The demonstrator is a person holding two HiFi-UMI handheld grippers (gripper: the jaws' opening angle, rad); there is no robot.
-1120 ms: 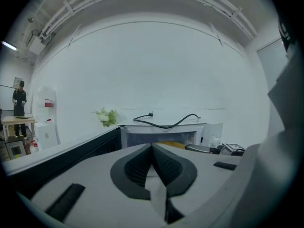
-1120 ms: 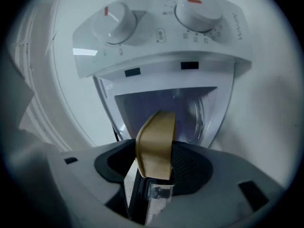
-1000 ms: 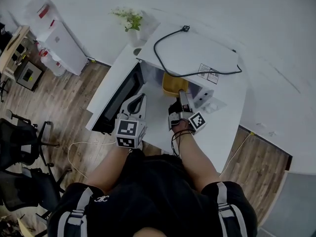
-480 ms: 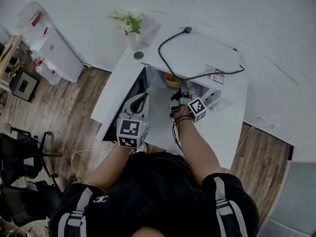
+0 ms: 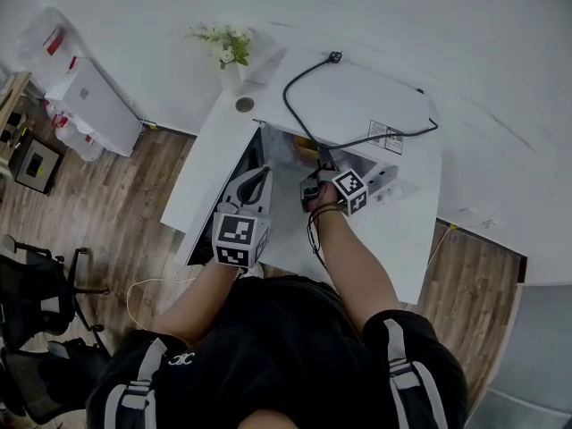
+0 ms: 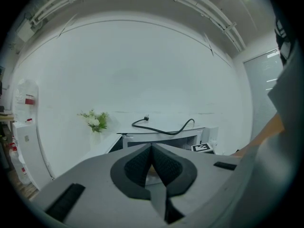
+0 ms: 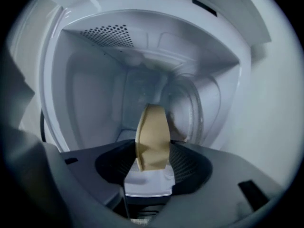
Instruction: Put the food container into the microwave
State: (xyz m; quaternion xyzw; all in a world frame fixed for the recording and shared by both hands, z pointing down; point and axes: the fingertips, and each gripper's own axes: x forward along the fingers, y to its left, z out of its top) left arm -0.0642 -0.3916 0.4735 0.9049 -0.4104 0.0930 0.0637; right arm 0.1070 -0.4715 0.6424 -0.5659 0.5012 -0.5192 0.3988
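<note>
The white microwave (image 5: 357, 105) stands on a white table with its door (image 5: 234, 172) swung open to the left. My right gripper (image 5: 323, 157) reaches into the cavity (image 7: 142, 75), shut on the rim of the yellow food container (image 7: 152, 137). From the head view only a sliver of the container (image 5: 308, 147) shows under the microwave's top. In the right gripper view the container sits edge-on between the jaws (image 7: 151, 163), above the cavity floor. My left gripper (image 5: 257, 175) hovers by the open door, shut and empty (image 6: 152, 158), facing the microwave (image 6: 161, 137).
A black power cable (image 5: 313, 88) lies loose on the microwave's top. A vase of flowers (image 5: 225, 47) stands at the table's far left corner. The table (image 5: 393, 239) extends to the right. A white cabinet (image 5: 89, 105) and black chairs (image 5: 36, 284) stand on the wooden floor at left.
My right gripper has pushed forward into the microwave with the container, which has slid under the microwave's top. The left gripper has barely moved.
</note>
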